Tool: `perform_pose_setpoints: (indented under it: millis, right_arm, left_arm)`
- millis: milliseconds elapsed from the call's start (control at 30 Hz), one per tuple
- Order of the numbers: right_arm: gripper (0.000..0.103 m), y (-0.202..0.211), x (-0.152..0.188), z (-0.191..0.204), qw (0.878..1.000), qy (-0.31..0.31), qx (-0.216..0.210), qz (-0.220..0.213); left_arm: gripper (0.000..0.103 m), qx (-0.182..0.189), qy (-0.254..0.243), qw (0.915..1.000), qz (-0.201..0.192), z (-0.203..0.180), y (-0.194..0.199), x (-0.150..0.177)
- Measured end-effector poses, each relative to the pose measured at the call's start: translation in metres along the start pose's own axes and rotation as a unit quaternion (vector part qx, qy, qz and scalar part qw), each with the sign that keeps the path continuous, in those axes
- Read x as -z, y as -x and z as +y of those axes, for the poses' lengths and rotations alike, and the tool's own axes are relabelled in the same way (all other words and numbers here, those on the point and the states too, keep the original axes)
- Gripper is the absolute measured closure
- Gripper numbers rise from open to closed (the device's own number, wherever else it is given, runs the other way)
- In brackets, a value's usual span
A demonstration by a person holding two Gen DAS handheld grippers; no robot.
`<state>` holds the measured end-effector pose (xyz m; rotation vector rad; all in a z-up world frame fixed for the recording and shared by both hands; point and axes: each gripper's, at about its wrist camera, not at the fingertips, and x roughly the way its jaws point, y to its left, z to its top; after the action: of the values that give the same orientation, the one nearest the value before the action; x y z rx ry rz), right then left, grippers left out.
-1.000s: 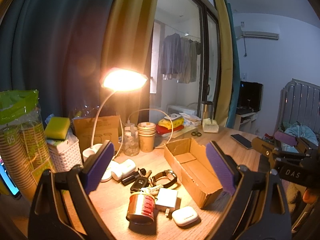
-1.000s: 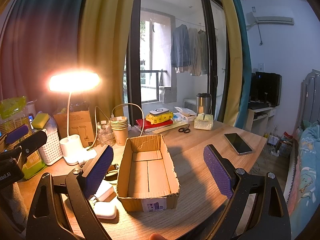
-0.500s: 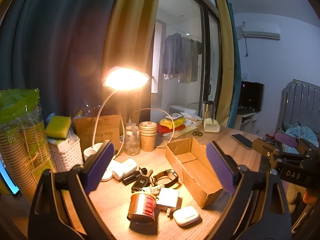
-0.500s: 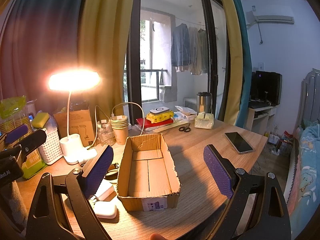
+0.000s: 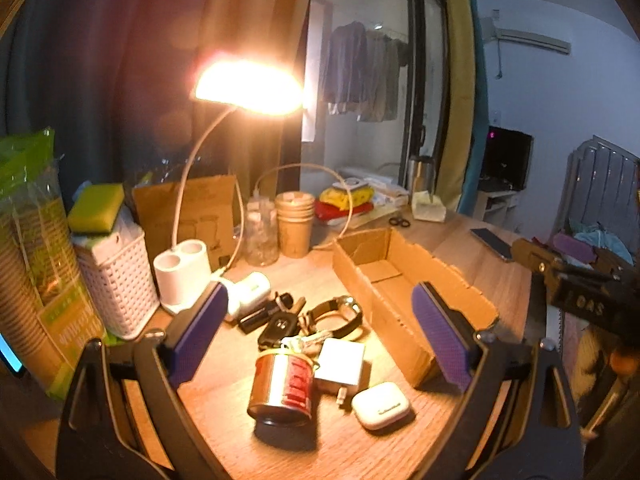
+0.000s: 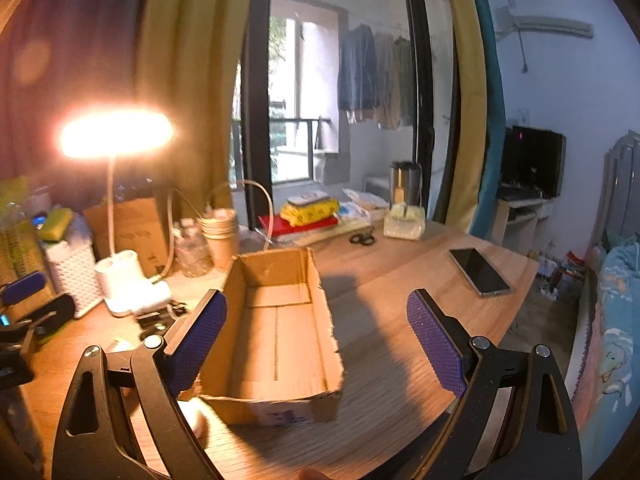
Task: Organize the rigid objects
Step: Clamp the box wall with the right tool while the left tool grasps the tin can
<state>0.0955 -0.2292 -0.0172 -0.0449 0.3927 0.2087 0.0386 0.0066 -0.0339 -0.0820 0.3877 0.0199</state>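
An open, empty cardboard box (image 5: pixel 404 292) lies on the wooden desk; in the right wrist view the box (image 6: pixel 276 332) is straight ahead. Left of it lies a cluster: a red tin can (image 5: pixel 282 388), a white charger cube (image 5: pixel 340 366), a white earbuds case (image 5: pixel 380 405), a black car key (image 5: pixel 278 326), a watch (image 5: pixel 338 316) and a white power bank (image 5: pixel 250 290). My left gripper (image 5: pixel 320 338) is open and empty, above the cluster. My right gripper (image 6: pixel 316 340) is open and empty, above the box's near end.
A lit desk lamp (image 5: pixel 182 270), a white basket (image 5: pixel 116 284) with a sponge, stacked paper cups (image 5: pixel 294 224), a plastic jar (image 5: pixel 260 236), scissors (image 6: pixel 362 239) and a phone (image 6: pixel 478 272) stand on the desk. The desk's right edge (image 6: pixel 520 300) drops to the floor.
Both grippers have moved forward and lower toward the desk; the cluster and the box look larger and nearer. Nothing was taken hold of.
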Motion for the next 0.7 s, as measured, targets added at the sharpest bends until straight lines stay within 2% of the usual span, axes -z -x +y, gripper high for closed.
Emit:
perform_pose_setpoints:
  millis: [233, 433, 467, 500, 567, 700]
  right_arm:
    - [0.009, -0.072, 0.009, -0.015, 0.996, 0.017, -0.021, 0.08]
    - [0.01, -0.122, 0.023, -0.019, 0.987, 0.024, -0.044, 0.156]
    - [0.013, -0.127, 0.025, -0.019, 0.985, 0.025, -0.043, 0.164]
    - [0.024, -0.132, 0.027, -0.02, 0.983, 0.026, -0.043, 0.178]
    - [0.036, -0.138, 0.03, -0.022, 0.979, 0.027, -0.038, 0.197]
    - [0.037, -0.148, 0.039, -0.022, 0.972, 0.045, -0.042, 0.229]
  left_arm:
    - [0.009, -0.009, 0.026, 0.9976, 0.063, 0.013, -0.032, 0.019]
    - [0.009, -0.016, 0.047, 0.9932, 0.105, 0.025, -0.052, 0.029]
    - [0.009, -0.018, 0.053, 0.9919, 0.114, 0.028, -0.056, 0.031]
    - [0.009, -0.019, 0.057, 0.9906, 0.122, 0.031, -0.059, 0.033]
    - [0.009, -0.019, 0.066, 0.9883, 0.136, 0.034, -0.065, 0.038]
    - [0.009, -0.016, 0.065, 0.9865, 0.15, 0.031, -0.07, 0.044]
